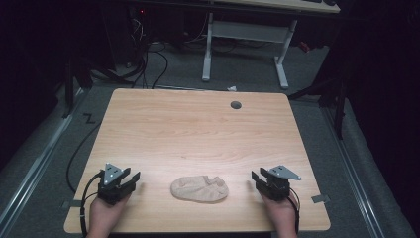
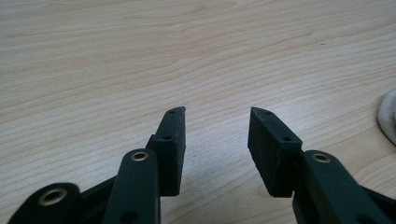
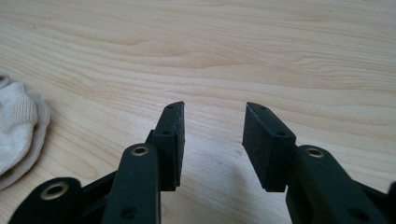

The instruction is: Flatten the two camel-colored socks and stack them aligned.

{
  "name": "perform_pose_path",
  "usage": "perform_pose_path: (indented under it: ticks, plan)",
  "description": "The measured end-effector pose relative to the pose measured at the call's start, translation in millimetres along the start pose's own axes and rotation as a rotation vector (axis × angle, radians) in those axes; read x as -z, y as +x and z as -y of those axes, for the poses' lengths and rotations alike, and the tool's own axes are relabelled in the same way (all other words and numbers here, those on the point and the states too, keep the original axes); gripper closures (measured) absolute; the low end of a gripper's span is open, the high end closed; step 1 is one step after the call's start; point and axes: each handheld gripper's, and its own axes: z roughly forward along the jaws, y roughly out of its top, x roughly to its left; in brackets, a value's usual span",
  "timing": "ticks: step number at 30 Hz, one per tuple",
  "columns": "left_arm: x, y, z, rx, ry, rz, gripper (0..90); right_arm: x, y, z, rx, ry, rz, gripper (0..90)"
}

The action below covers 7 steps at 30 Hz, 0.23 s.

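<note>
A beige sock lies bunched in an oval near the front edge of the wooden table, midway between the two hands. My left gripper rests on the table to the sock's left, open and empty; in the left gripper view the sock's edge peeks in at the far right. My right gripper rests to the sock's right, open and empty; in the right gripper view the sock lies at the left edge.
A round cable hole sits near the table's far edge. Beyond the table stand a white desk frame and dark cables on the floor.
</note>
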Motion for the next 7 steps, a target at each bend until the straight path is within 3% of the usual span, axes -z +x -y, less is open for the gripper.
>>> perform_pose_path:
  ticks: [4, 7]
  plan:
    - [-1.5, -0.1, 3.7, 0.010, 0.007, 0.010, 57.4, 3.5, -2.6, 1.9, -0.024, -0.005, 0.009, 59.5]
    - [-2.1, -5.6, 3.4, -0.021, 0.018, 0.021, 57.6, 6.2, -3.0, 2.7, -0.007, -0.015, 0.011, 59.2]
